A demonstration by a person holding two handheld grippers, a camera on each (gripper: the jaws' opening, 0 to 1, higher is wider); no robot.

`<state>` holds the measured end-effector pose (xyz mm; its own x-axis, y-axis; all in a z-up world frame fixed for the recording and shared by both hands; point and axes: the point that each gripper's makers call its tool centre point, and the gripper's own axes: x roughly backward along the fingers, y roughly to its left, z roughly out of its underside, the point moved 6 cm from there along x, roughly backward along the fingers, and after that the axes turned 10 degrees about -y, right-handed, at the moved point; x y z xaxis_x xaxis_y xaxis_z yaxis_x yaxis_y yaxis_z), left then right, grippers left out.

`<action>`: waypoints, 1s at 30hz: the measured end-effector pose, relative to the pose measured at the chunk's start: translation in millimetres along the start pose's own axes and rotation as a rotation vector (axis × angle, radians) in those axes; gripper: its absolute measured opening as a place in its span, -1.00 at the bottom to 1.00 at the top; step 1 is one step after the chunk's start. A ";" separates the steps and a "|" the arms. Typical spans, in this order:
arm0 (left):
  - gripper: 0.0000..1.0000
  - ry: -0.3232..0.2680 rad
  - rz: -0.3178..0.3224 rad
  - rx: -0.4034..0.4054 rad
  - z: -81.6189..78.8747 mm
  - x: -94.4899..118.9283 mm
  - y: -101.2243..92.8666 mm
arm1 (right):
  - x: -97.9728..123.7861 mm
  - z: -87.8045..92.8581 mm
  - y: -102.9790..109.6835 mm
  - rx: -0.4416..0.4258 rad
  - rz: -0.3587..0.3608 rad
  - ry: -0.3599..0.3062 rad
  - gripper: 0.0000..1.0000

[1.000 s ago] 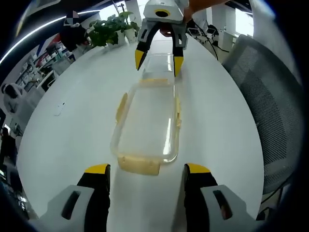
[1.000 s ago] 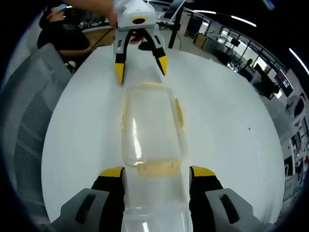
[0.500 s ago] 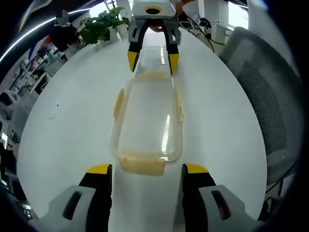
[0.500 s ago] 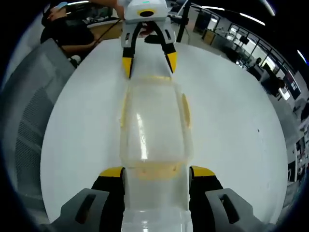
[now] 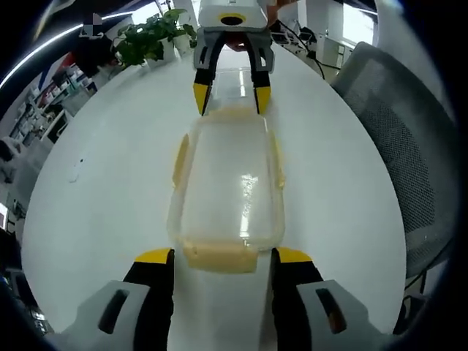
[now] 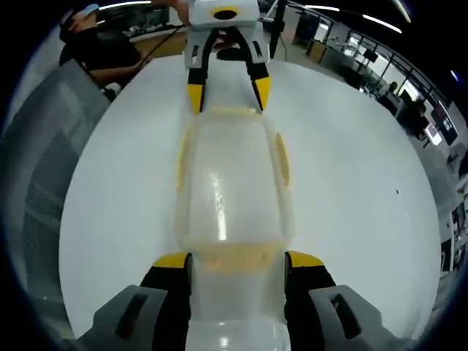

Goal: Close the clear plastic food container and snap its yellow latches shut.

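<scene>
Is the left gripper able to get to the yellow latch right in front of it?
Probably yes. The left gripper sits open, and the near yellow latch of the clear container lies between its jaws, with nothing in between.

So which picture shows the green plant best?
The left gripper view: the plant stands at the table's far edge, its leaves plain against the window. The right gripper view looks the opposite way, toward a grey chair.

No text, label, brand, number or sign can be read anywhere.
</scene>
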<state>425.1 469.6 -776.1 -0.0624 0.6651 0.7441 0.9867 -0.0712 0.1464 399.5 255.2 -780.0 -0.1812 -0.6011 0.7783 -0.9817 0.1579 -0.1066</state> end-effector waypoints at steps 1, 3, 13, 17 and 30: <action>0.06 0.000 0.002 0.004 0.3 -0.2 0.7 | 0.2 0.5 -0.5 -0.005 -0.003 -0.002 0.00; 0.06 -0.003 0.008 0.011 1.2 -0.7 1.8 | -0.1 2.0 -1.8 -0.023 -0.008 -0.006 0.00; -0.02 -0.013 0.055 0.020 2.9 -1.9 0.1 | -0.4 3.8 4.1 -0.046 -0.062 -0.008 -0.21; -0.04 -0.007 0.062 0.022 2.2 -2.0 -0.6 | -0.8 2.5 4.4 -0.040 -0.065 -0.001 -0.21; -0.22 0.021 0.099 0.020 3.2 -2.4 -4.6 | -3.4 -0.7 5.8 -0.015 -0.092 0.035 -0.22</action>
<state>421.2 470.8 -780.6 0.0324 0.6396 0.7680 0.9910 -0.1206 0.0587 394.4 258.8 -782.9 -0.0878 -0.5858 0.8057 -0.9930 0.1154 -0.0244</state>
